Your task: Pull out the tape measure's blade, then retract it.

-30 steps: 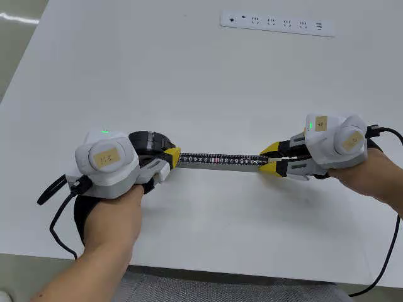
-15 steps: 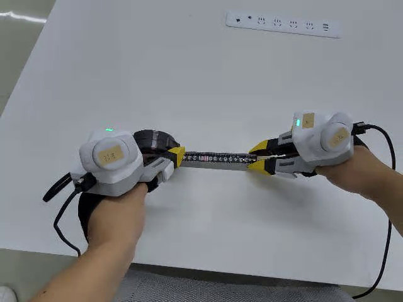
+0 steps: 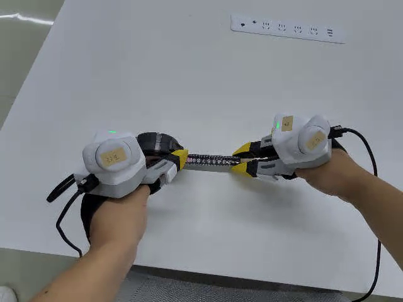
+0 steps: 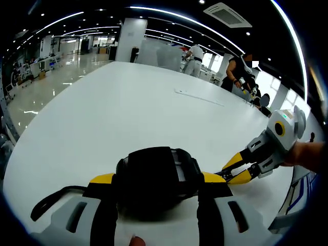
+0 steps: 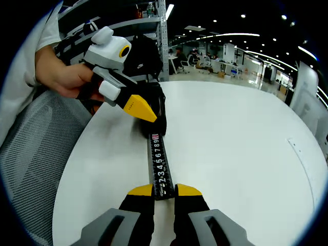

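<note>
The white table [image 3: 189, 75] is big. Near its front edge, the left gripper [image 3: 175, 161] has its jaws closed around the black tape measure [image 3: 155, 143] and holds it. The right gripper [image 3: 242, 159] has its jaws pinched on the end of the blade [image 3: 211, 161], a short strip stretched between the two grippers.

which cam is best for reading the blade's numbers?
Right gripper view: the blade runs straight up from the right gripper, digits legible. Head view: short strip, digits tiny. Left gripper view: the case mostly blocks it.
</note>
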`<action>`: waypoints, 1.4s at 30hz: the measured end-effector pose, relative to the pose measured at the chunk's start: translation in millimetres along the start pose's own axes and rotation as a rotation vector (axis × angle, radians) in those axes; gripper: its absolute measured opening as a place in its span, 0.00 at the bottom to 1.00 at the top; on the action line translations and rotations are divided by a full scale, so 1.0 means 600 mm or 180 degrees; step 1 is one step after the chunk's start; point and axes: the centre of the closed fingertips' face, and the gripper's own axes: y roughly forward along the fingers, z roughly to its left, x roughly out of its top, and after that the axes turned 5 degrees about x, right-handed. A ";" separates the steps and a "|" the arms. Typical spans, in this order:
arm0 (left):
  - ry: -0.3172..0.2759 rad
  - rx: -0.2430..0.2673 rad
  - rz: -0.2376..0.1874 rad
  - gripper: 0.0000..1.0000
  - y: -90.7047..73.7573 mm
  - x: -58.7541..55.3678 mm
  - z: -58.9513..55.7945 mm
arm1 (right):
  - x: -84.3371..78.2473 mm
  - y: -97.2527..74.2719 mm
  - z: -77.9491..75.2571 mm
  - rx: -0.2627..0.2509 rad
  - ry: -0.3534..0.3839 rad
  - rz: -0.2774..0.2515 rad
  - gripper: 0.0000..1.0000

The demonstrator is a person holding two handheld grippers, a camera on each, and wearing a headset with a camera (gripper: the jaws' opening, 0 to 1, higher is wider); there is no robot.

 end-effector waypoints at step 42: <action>-0.0015 -0.0016 -0.0007 0.59 0.005 -0.001 0.003 | 0.090 0.105 0.008 0.0151 -0.0029 -0.0241 0.10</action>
